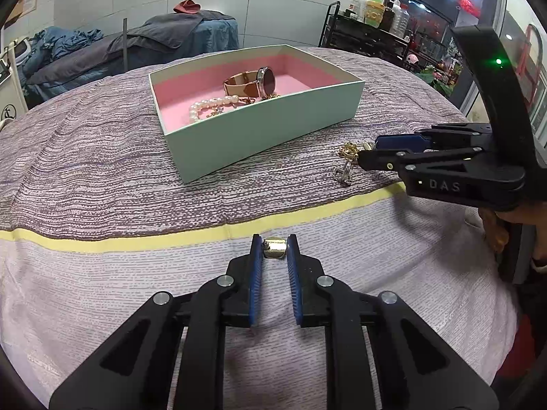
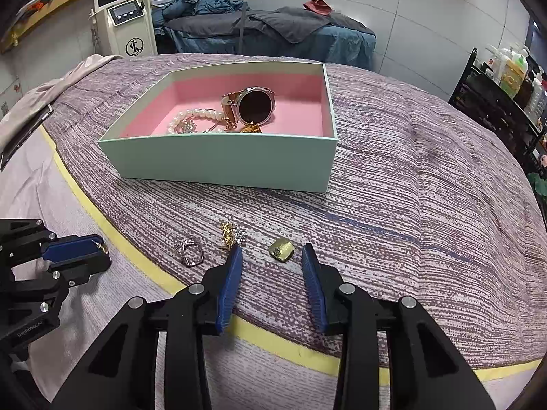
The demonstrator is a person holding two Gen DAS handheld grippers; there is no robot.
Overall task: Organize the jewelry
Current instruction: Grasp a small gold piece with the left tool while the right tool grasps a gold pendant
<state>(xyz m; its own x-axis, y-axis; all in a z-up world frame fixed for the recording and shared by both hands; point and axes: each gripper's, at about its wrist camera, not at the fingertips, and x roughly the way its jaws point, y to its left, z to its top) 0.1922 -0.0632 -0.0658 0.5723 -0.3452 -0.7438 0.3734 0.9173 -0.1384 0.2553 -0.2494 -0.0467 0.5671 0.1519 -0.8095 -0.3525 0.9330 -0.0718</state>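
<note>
**Surface.** A striped purple cloth (image 1: 85,157) covers the whole work surface. A yellow band (image 1: 136,241) runs across it, and nearer than the band the cloth turns pale lilac.

**Room.** Against the grey tiled wall at the far side stands a treatment bed (image 2: 307,30) under blue and grey covers, with a red cloth on top. To its left is a white machine (image 2: 130,24) with a screen. At far right, a black shelf (image 1: 362,34) carries pump bottles (image 1: 376,3).

**Box.** A mint-green box (image 1: 259,136) with a pink lining sits open on the dark stripes, beyond the band. It holds a brown-strapped watch (image 1: 265,82) and, left of it, a pearl bracelet (image 1: 205,104).

**Grippers.** The left gripper (image 1: 275,243) is over the pale cloth just near of the band, its pads pinched narrow on a held gold piece (image 1: 275,249). The right gripper (image 2: 271,251) stands moderately wide on the dark stripes, right of the left one. A loose gold piece (image 2: 282,250) lies between its fingers, untouched.

**Loose items.** Near of the box lie a silver ring (image 2: 189,253) and, right of it, a gold brooch (image 2: 230,234), just beside the right gripper's left finger.
</note>
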